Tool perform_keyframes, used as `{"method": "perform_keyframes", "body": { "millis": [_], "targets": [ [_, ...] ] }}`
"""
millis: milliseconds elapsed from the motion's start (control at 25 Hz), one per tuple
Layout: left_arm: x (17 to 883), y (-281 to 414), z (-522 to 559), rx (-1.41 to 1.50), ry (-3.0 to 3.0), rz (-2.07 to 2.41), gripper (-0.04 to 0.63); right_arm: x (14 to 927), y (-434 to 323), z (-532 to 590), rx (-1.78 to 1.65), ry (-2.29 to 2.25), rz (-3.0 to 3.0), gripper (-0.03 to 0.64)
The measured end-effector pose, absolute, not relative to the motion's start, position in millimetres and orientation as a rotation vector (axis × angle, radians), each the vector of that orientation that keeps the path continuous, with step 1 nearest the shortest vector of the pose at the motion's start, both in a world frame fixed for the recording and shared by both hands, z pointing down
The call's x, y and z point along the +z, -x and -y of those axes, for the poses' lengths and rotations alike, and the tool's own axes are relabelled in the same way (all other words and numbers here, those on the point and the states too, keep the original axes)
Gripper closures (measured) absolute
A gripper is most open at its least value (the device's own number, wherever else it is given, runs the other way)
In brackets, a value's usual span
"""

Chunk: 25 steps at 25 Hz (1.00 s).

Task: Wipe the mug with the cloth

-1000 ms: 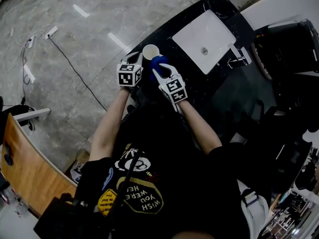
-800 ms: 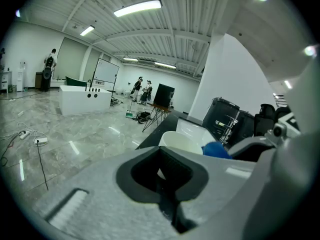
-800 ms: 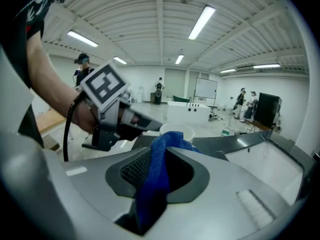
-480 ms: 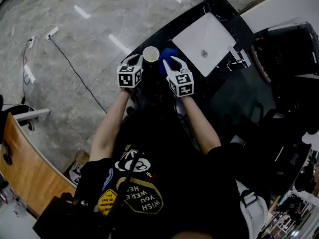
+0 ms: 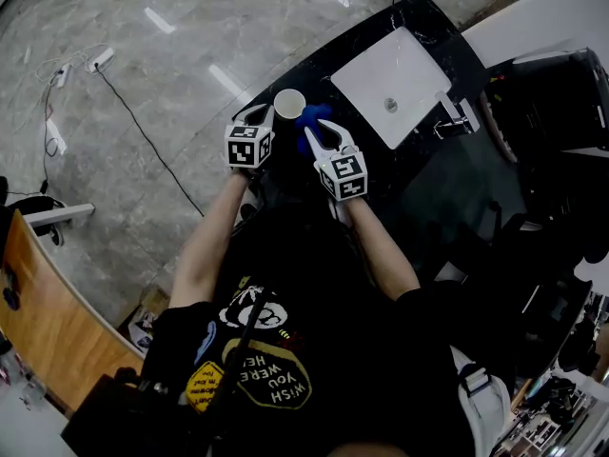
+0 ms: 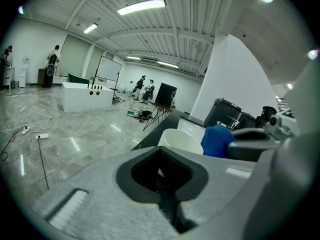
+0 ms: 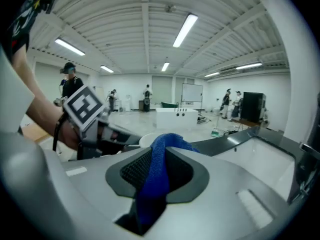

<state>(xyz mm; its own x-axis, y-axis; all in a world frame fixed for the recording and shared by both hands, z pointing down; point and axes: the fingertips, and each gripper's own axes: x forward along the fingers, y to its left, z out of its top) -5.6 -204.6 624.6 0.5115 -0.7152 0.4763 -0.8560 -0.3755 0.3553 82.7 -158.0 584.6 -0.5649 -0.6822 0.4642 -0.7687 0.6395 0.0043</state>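
Observation:
A white mug (image 5: 289,102) stands on the black counter (image 5: 385,174), near its left edge. My left gripper (image 5: 259,113) is at the mug's near left side, its jaws closed on the mug's white wall or handle; in the left gripper view the mug (image 6: 180,141) rises just beyond the left gripper (image 6: 166,191). My right gripper (image 5: 315,132) is shut on a blue cloth (image 5: 312,114), which bunches against the mug's right side. In the right gripper view the cloth (image 7: 155,176) runs up between the jaws and hides most of the mug.
A white rectangular sink (image 5: 392,69) with a faucet (image 5: 454,112) is set into the counter to the right of the mug. The counter's left edge drops to a grey tiled floor (image 5: 143,74) with a cable. People stand far off in the hall.
The right gripper with the cloth swung right, away from the mug, then came back left against it. The left gripper and mug stayed put.

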Motion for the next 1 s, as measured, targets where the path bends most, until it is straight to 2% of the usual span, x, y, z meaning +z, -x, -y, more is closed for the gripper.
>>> {"method": "perform_keyframes", "body": {
  "millis": [200,640,1000],
  "targets": [
    [624,5,203,0.317,-2.185,1.287,0.594,581,-109,190,0.294,-1.274,2.366,0.538],
    [629,-11,184,0.328,-2.199,1.252,0.594,616,-26,119,0.259,-0.916,2.434,0.542],
    [625,13,170,0.32,-2.182,1.308,0.594,614,-114,131,0.318,-1.172,2.327,0.543]
  ]
}}
